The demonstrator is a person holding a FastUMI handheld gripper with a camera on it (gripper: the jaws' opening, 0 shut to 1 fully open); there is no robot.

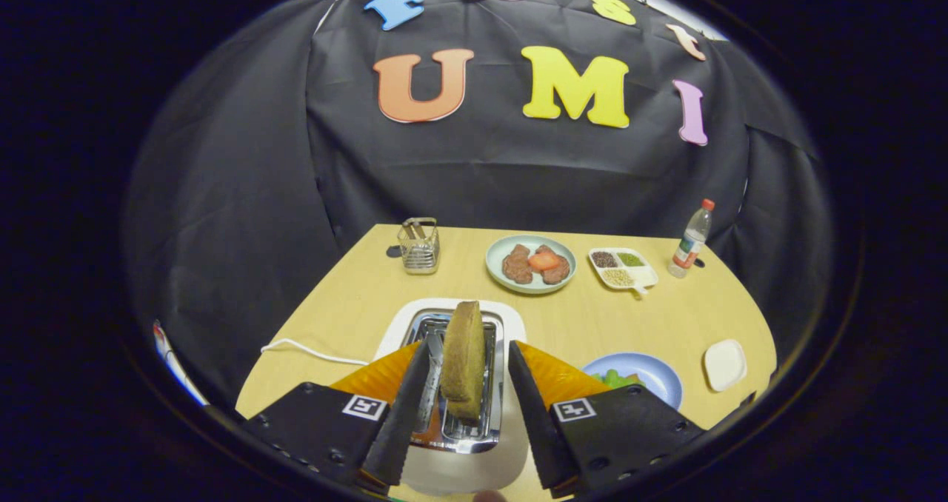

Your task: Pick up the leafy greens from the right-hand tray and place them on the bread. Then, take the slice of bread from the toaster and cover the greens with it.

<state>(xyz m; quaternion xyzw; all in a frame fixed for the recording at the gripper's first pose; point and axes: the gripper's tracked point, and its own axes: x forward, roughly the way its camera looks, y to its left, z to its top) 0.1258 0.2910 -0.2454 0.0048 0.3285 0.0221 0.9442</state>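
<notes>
the hand-held gripper (468, 383) is hovering over the toaster (452, 383), its fingers (406, 406) spread wide to either side of the bread slice (464, 360), which is standing upright in the slot between them, untouched. the leafy greens (613, 378) are lying on a blue plate (652, 375) just beyond the right finger on the counter (592, 324).

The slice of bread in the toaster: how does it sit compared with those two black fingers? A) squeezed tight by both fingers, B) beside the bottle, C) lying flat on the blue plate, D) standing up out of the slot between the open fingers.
D: the slice of bread stands upright in the toaster slot, with the gripper fingers spread on either side and a gap showing on each side of it.
</notes>
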